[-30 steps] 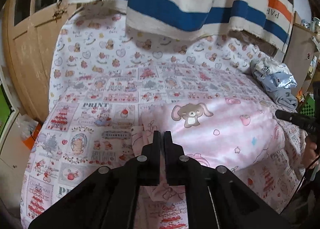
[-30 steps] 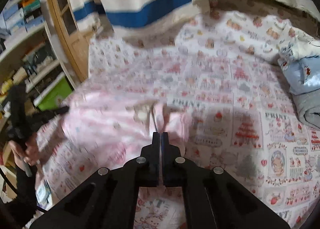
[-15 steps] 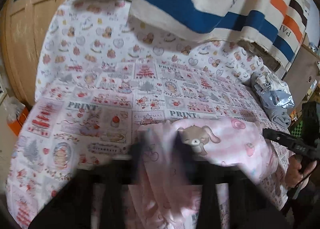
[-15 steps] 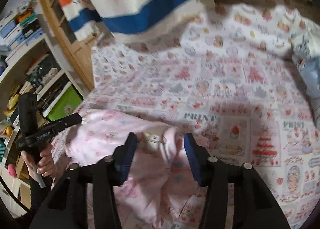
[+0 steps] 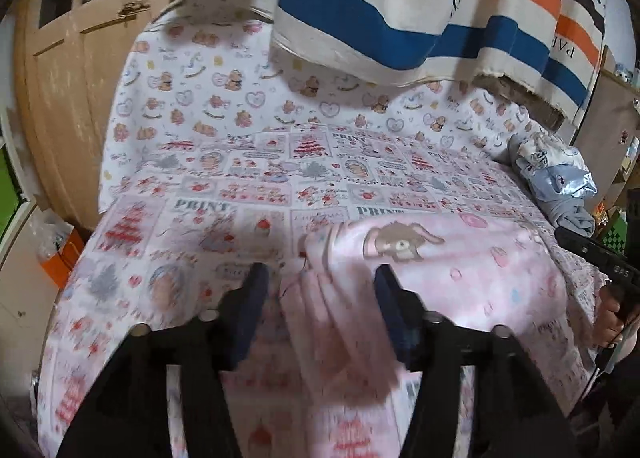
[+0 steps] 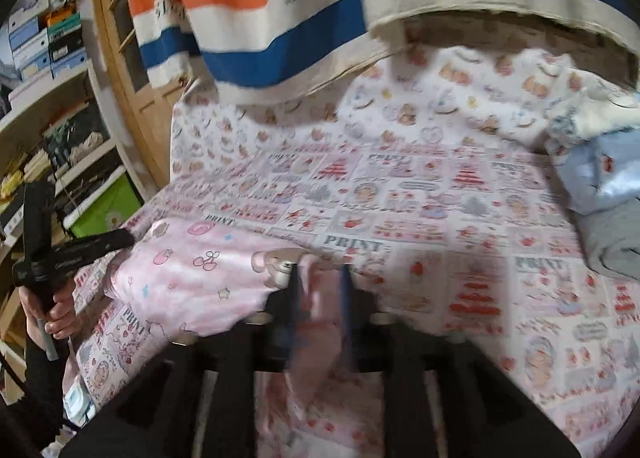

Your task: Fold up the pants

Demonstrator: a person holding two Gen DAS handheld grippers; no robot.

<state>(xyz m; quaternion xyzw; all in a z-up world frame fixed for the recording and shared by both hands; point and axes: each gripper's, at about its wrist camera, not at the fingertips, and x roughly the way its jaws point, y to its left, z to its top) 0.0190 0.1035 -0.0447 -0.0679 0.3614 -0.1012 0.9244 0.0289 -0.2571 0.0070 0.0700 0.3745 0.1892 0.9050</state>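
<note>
My left tool (image 5: 320, 294) has just opened, its fingers apart around the pink pants (image 5: 460, 270) on the bed (image 5: 240, 186); my right tool (image 6: 320, 290) has opened likewise, cloth loose between. One fold lies laid; more seem needed.

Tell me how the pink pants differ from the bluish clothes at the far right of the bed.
The pink pants lie spread along the bed's near edge; the bluish clothes sit bunched in a heap further back. The pink pants show a brown bunny print, while the bluish clothes look pale blue and grey. The pink pants lie between the open fingers of the left gripper; no gripper is near the bluish clothes. Both rest on the patterned bedsheet.
</note>
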